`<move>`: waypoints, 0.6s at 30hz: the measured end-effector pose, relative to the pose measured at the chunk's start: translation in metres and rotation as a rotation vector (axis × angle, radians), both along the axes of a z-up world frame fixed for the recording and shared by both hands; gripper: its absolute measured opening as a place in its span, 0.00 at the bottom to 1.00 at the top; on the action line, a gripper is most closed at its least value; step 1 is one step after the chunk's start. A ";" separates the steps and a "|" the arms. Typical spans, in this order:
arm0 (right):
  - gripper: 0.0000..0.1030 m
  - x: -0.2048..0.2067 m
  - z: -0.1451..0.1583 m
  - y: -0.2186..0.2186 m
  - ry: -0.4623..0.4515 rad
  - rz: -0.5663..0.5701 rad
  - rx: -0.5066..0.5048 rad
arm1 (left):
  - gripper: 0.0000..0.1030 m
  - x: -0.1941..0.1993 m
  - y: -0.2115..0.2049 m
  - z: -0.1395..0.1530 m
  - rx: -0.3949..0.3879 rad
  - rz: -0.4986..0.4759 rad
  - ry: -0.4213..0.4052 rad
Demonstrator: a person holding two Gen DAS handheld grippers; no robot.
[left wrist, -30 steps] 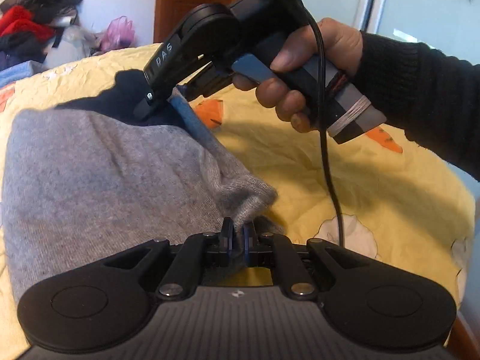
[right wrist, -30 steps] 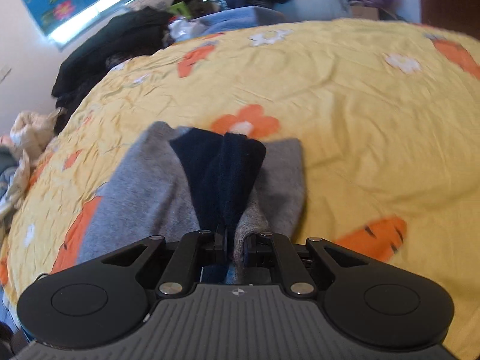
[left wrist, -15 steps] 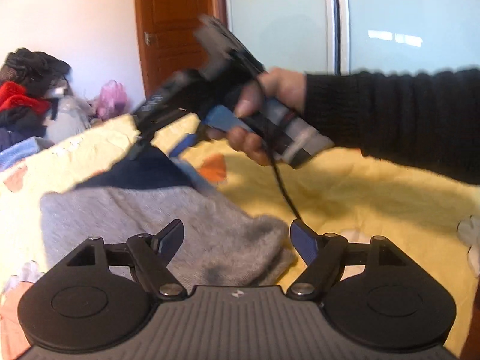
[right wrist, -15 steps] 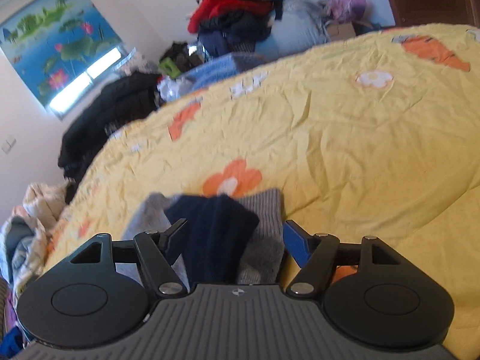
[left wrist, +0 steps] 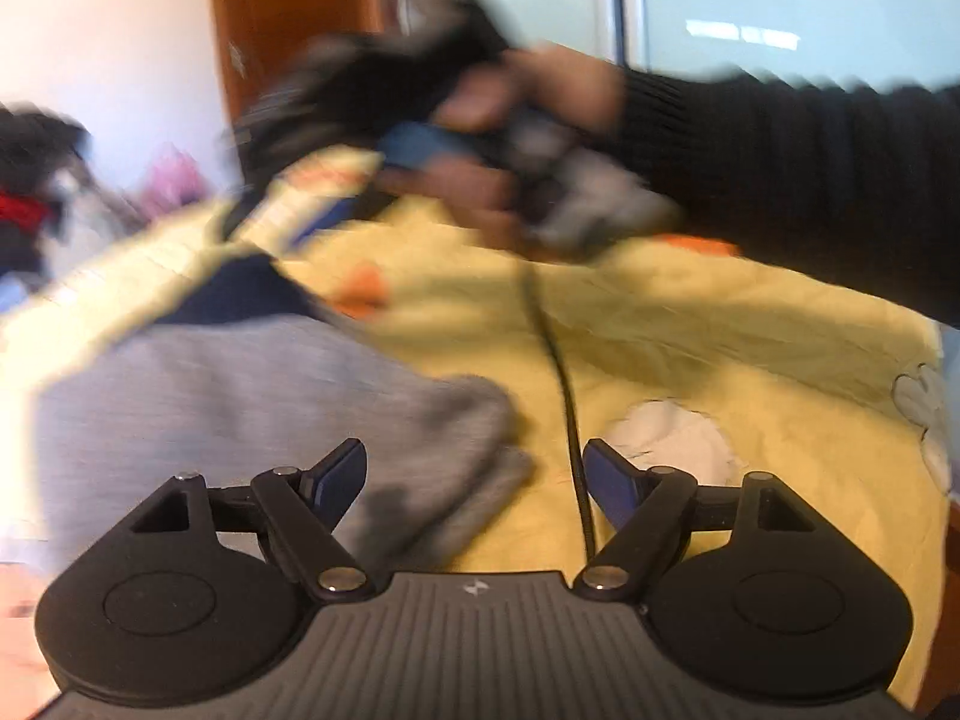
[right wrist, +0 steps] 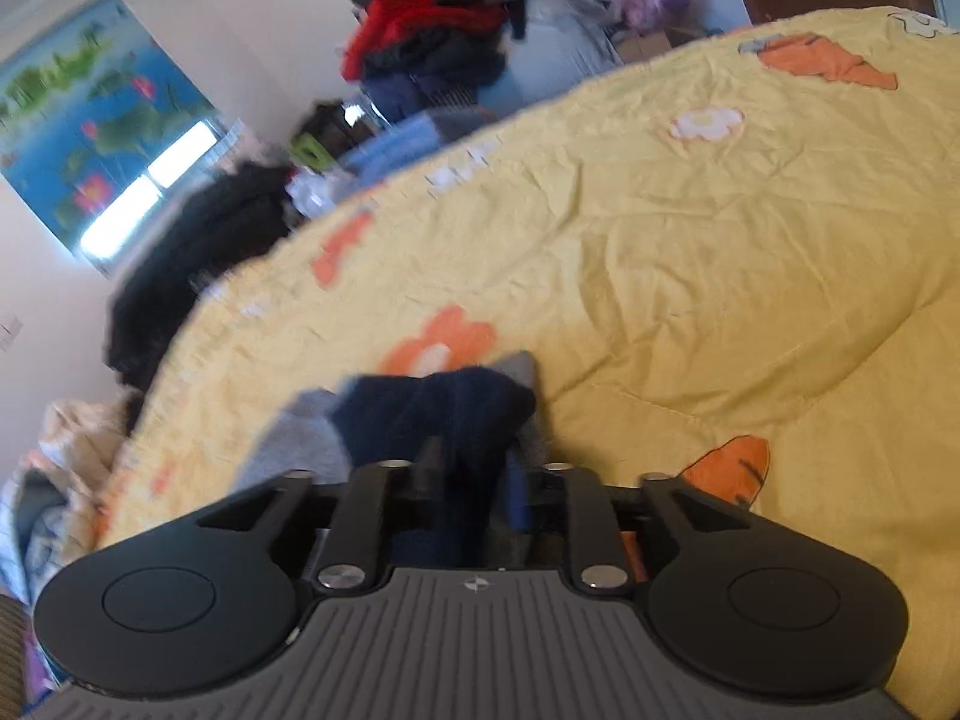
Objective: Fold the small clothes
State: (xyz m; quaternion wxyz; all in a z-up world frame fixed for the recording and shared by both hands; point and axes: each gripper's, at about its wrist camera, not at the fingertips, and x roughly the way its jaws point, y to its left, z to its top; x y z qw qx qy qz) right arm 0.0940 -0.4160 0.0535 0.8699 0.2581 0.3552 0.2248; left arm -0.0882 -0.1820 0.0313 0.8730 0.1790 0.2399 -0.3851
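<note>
A grey garment [left wrist: 228, 402] with a navy part [left wrist: 240, 294] lies folded on the yellow quilt [left wrist: 750, 360]. My left gripper [left wrist: 474, 474] is open and empty, just above the garment's near corner. In the right wrist view my right gripper [right wrist: 474, 474] has its fingers close together around the navy fabric [right wrist: 444, 414], with grey cloth [right wrist: 300, 438] beside it. The right gripper also shows, blurred, in the left wrist view [left wrist: 336, 138], held in a hand above the garment's far end.
The quilt [right wrist: 690, 276] has orange flower and carrot prints. Piles of clothes [right wrist: 432, 42] stand beyond the bed's far edge, dark clothes [right wrist: 192, 252] at its left side. A wooden door [left wrist: 288, 60] and glass panels are behind. The right gripper's cable [left wrist: 564, 396] hangs over the quilt.
One second ago both grippers held the garment; both opened and lifted. Now the right gripper has closed again on the navy fabric, while the left stays open.
</note>
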 end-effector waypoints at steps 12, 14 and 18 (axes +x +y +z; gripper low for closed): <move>0.50 -0.138 0.003 0.024 -0.060 0.173 -0.288 | 0.80 -0.029 0.100 0.003 0.031 0.159 0.018; 0.48 -0.138 0.002 0.030 -0.045 0.195 -0.274 | 0.79 -0.024 0.114 0.010 0.013 0.084 0.156; 0.48 -0.133 0.012 0.027 -0.043 0.184 -0.250 | 0.79 -0.008 0.134 0.035 -0.179 -0.053 0.387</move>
